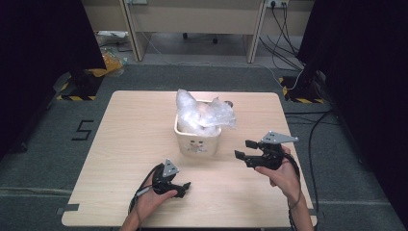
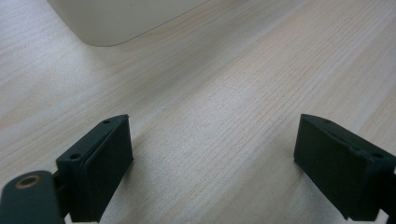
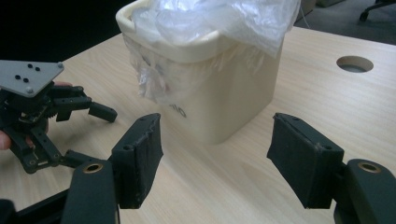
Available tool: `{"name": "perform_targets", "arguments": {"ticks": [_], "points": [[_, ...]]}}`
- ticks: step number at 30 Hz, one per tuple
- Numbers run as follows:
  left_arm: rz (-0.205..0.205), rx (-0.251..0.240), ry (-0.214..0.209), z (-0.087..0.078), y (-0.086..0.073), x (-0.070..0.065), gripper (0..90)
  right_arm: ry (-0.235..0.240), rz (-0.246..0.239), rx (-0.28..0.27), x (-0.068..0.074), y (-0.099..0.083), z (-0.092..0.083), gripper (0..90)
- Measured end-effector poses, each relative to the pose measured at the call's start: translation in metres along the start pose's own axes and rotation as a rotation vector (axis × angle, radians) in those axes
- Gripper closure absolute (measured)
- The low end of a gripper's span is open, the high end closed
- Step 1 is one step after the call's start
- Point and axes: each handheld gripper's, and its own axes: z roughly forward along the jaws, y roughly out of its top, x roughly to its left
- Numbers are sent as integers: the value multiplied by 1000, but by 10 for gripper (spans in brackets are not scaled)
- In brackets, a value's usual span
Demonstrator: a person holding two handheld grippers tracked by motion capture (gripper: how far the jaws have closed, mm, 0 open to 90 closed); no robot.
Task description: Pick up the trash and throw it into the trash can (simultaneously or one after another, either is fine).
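Two grippers hang near a cream bin (image 1: pixel 196 139) lined with a clear plastic bag (image 1: pixel 202 113) on the table (image 1: pixel 125 144). Right gripper (image 1: pixel 245 149) has its jaws apart with nothing between them; the bin stands just ahead of it, slightly to its left. Left gripper (image 1: pixel 183 188) sits low over the table, jaws spread and empty, with the bin ahead and apart.

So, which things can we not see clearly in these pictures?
- Inside of the bin: high view, the crumpled plastic bag covers it.
- Marking on the bin front: high view too small; right gripper view, the bag hangs over it.
- Bin in left gripper view: cut off by the top edge.
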Motion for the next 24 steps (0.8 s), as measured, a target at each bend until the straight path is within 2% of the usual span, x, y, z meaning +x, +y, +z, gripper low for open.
{"name": "perform_targets", "arguments": {"ticks": [11,17,21,24], "points": [[1,0,-2,0,0,0,108,-24,29,28,0,-18,-3,331],[2,2,-2,0,0,0,108,-38,21,66,3,-31,0,258],[2,1,-2,0,0,0,108,-53,36,79,1,-41,2,215],[2,1,-3,0,0,0,108,-56,39,92,0,-49,4,214]]}}
